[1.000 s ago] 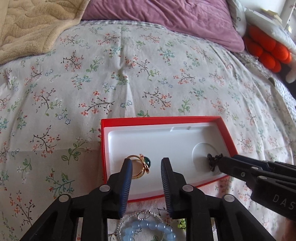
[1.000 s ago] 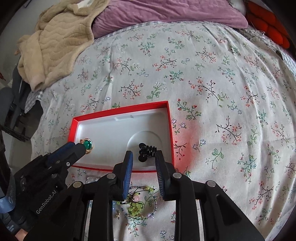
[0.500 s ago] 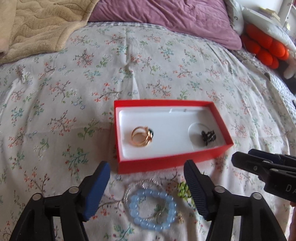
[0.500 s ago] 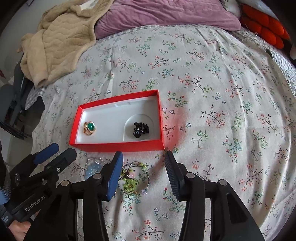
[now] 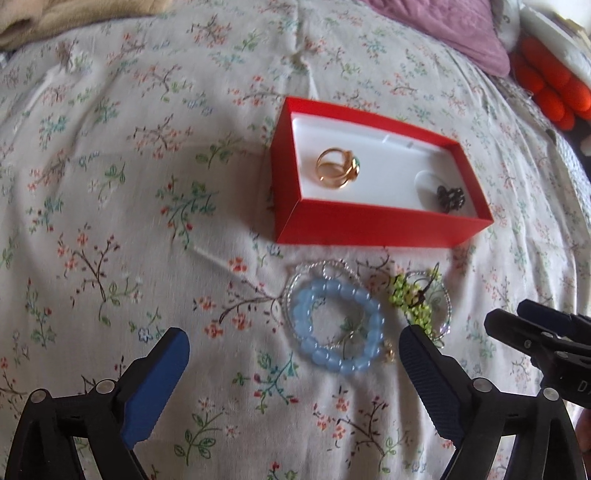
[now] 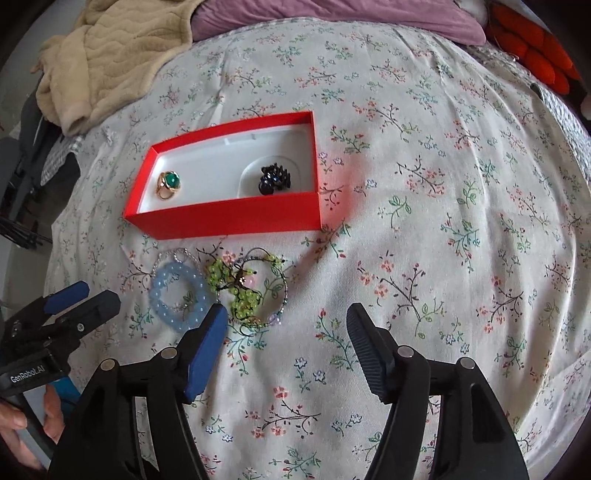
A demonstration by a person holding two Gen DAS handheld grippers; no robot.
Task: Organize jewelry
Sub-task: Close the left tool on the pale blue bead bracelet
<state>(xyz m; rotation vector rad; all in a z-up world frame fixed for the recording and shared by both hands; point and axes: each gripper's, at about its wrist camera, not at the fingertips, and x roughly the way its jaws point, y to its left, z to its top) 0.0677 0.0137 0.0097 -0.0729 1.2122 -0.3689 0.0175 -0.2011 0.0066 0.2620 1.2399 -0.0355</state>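
Observation:
A red box (image 5: 369, 225) (image 6: 229, 221) with a white lining sits on the floral bedspread. In it lie a gold ring with a green stone (image 5: 338, 170) (image 6: 168, 183) and a small black beaded piece (image 5: 450, 197) (image 6: 275, 178). In front of the box lie a light blue bead bracelet (image 5: 334, 328) (image 6: 176, 291) with a thin silver chain under it, and a green bead bracelet (image 5: 421, 299) (image 6: 245, 291). My left gripper (image 5: 295, 363) is open and empty, just short of the blue bracelet. My right gripper (image 6: 286, 332) is open and empty, just right of the green bracelet.
A beige blanket (image 6: 110, 55) and a purple pillow (image 6: 332, 14) lie at the head of the bed. An orange soft toy (image 5: 550, 85) (image 6: 532, 51) sits at the far right. The floral bedspread (image 6: 443, 221) spreads out to the right of the box.
Both grippers have let go of the ring and the black piece in the box, drawn back towards me and opened wide. The bracelets in front of the box have come into full view.

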